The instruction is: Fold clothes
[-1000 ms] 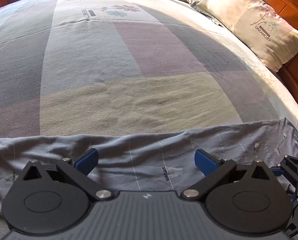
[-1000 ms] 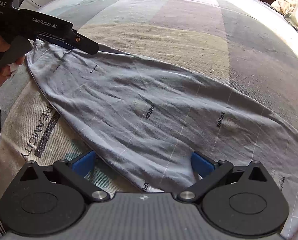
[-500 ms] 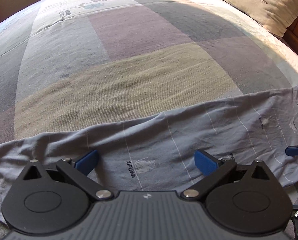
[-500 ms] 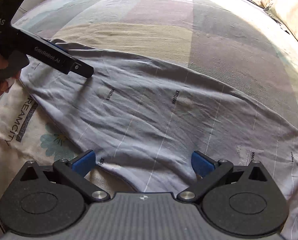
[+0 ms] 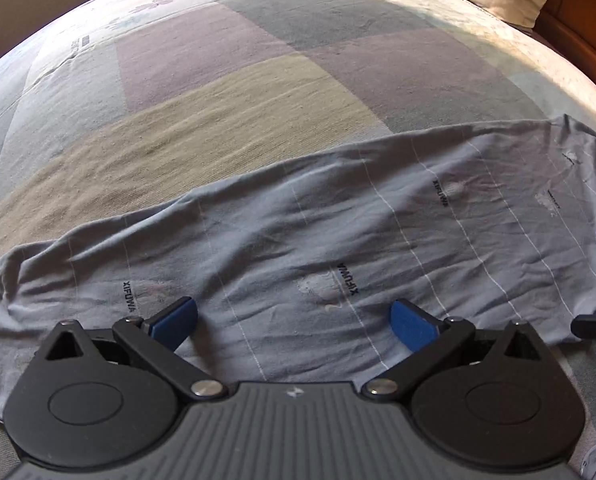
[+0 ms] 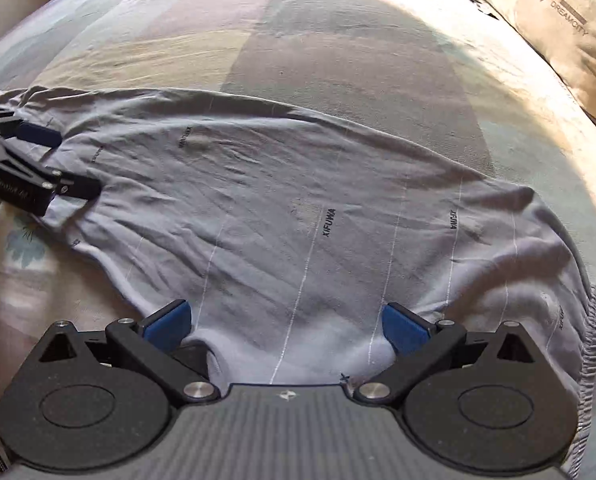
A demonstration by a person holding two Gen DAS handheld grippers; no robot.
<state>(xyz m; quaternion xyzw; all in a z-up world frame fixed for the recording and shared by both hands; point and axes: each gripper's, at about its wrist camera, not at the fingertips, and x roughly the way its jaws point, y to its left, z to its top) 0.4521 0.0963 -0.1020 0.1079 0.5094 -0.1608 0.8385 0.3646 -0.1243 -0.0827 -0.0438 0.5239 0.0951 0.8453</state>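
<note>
**Grey trousers stretched flat across the bed**

Across the patchwork bedcover (image 6: 337, 52) lies a pair of grey trousers (image 6: 298, 208), spread out flat near the bed's front edge. Its long axis runs left to right in both wrist views: the elastic, gathered waistband (image 6: 593, 344) sits at the right end, and the narrower leg end reaches to the left. Thin white stripes cross the fabric at intervals, and the word "XIFUWA" is printed repeatedly in dark letters beside faint pale motifs. The cloth is soft and lightly creased, with shallow wrinkles fanning along its length.

A pillow (image 6: 557, 28) at the upper right carries the word "DREAMCITY".

Over the leg end, the left gripper (image 5: 294, 320) hangs with its blue pads spread wide, gripping nothing. At the waist end, the right gripper (image 6: 284, 322) is likewise spread wide, the near edge of the trousers lying loose between its fingers but not pinched.
</note>
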